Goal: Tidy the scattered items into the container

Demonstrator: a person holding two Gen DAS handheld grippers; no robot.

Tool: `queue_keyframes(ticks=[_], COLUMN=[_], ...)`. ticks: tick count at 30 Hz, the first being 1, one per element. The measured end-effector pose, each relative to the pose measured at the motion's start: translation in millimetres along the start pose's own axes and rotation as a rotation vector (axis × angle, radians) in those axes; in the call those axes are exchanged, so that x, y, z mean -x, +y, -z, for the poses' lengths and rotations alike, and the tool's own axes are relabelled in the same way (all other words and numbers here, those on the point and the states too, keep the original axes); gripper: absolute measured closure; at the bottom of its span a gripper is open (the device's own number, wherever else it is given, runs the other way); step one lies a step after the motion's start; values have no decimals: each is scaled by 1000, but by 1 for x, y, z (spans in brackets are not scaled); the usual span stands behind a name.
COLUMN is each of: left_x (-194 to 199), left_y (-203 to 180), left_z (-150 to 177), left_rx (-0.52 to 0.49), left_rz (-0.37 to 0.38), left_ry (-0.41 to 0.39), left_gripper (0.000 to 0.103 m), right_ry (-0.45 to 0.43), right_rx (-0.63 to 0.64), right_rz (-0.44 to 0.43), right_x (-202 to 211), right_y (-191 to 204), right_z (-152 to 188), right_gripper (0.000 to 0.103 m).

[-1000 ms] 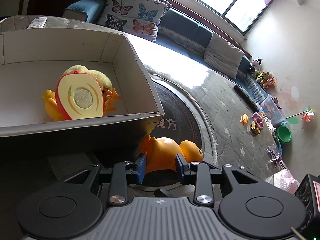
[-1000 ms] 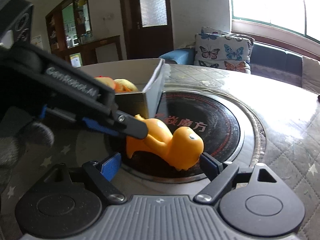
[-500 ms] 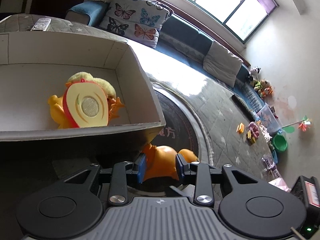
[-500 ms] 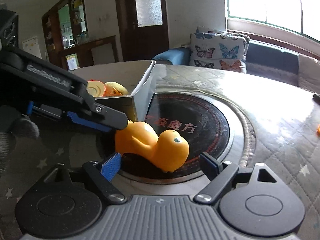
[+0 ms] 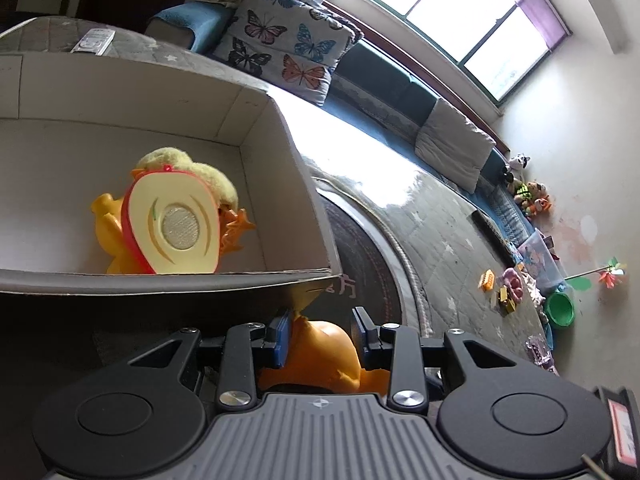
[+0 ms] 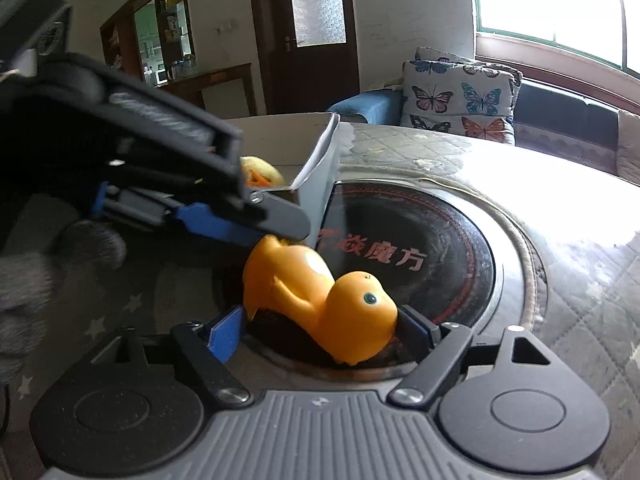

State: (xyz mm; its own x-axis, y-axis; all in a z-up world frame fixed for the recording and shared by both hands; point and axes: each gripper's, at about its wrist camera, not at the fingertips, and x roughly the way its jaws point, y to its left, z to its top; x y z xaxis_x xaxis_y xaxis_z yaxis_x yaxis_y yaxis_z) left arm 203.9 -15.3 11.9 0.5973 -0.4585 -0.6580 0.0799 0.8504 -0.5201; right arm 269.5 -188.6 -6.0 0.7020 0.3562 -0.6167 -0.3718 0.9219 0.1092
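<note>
Since a second ago, the orange duck [image 6: 316, 300] has slid nearer; it lies on the dark disc of the surface [image 6: 560, 280] beside the box [image 5: 296, 184]. Left gripper [image 5: 322, 334] pinches its tail; right gripper [image 6: 320, 330] is spread around its head. Hollow, light, slick: grip the body.

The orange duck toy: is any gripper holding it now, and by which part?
The left gripper holds the orange duck toy by its tail end, fingers on both sides. The right gripper is open around its head, not gripping.
</note>
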Motion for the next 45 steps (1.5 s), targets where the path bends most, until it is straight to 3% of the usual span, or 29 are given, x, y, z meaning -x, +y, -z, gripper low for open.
queue_keyframes(ticks=[11,13,15,21,31,37,45], left_x=[-8,-8,-7,-4,22,56,103], left_y=[9,9,10,10,16,20,28], left_z=[3,3,3,5,16,19,-9], left_rx=[32,29,22,2,-1,12,2], left_rz=[-13,-10,-6,10,19,39,29], left_ry=[13,12,13,8,-13,-74,-226], left_gripper=[67,67,66,68,72,73,73], right_ry=[-3,-4,10,18,-15,-53,-145], right_rx=[17,-2,-22,-12,-14,31,110], right_rz=[24,36,27,58,59,52,27], right_x=[7,2,-3,-4,15,30,28], right_y=[15,13,10,17,45,68,102], right_z=[6,4,3,12,20,14,-30], right_gripper=[27,40,46,51,53,53,53])
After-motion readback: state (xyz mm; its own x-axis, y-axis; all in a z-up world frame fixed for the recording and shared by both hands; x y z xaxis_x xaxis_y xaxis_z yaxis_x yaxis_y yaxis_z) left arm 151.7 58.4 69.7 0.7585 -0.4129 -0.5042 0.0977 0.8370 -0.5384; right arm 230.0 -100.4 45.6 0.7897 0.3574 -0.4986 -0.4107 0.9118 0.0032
